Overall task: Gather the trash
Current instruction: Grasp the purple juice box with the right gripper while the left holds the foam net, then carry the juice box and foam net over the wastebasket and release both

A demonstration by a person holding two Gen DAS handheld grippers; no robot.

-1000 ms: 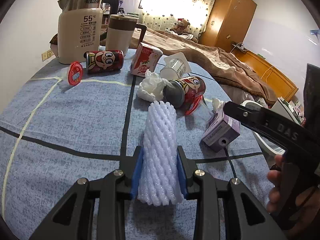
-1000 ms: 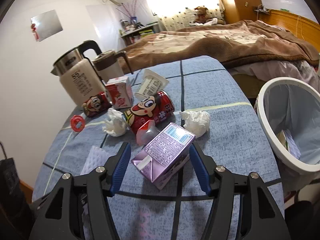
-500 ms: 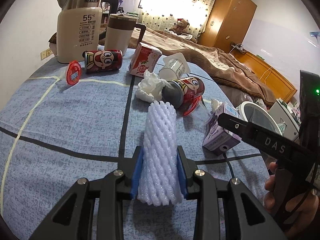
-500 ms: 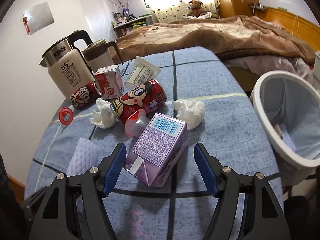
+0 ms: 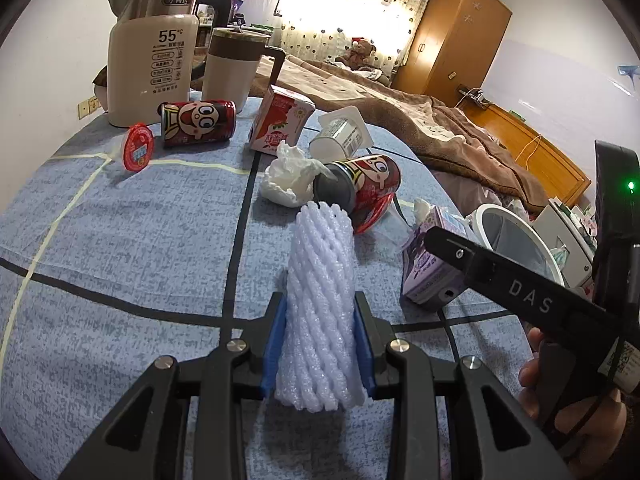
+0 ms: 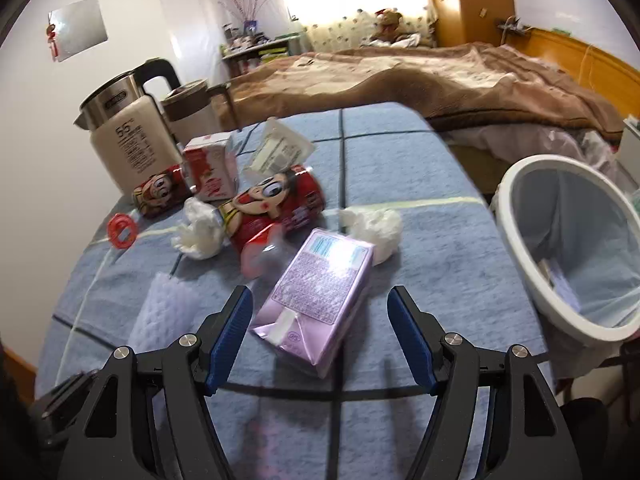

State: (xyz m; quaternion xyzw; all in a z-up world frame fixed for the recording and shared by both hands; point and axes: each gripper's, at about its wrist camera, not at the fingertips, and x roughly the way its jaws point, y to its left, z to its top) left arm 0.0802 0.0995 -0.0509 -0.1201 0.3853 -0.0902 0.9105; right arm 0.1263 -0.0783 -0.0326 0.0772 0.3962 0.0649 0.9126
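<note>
My left gripper (image 5: 320, 320) is shut on a white foam fruit net (image 5: 322, 280) that stands up between its blue pads over the blue tablecloth. My right gripper (image 6: 320, 320) is open, with its jaws on either side of a purple drink carton (image 6: 320, 292) lying on the table; the pads do not touch it. The carton also shows in the left wrist view (image 5: 428, 280), partly behind the right gripper. The foam net shows at the left of the right wrist view (image 6: 160, 312). A white trash bin (image 6: 520, 248) with a bag stands off the table's right edge.
More trash lies behind: two red cartoon cans (image 5: 360, 184) (image 5: 196, 122), crumpled tissues (image 5: 288, 180) (image 6: 376, 228), a red-and-white carton (image 5: 280, 124), a yogurt cup (image 5: 340, 136), a red lid (image 5: 138, 152). A kettle (image 5: 148, 68) and a mug (image 5: 232, 68) stand at the back. A bed lies beyond.
The right gripper has opened wider and shifted around the purple carton, which now lies more lengthwise between its jaws. The left gripper keeps its hold on the foam net.
</note>
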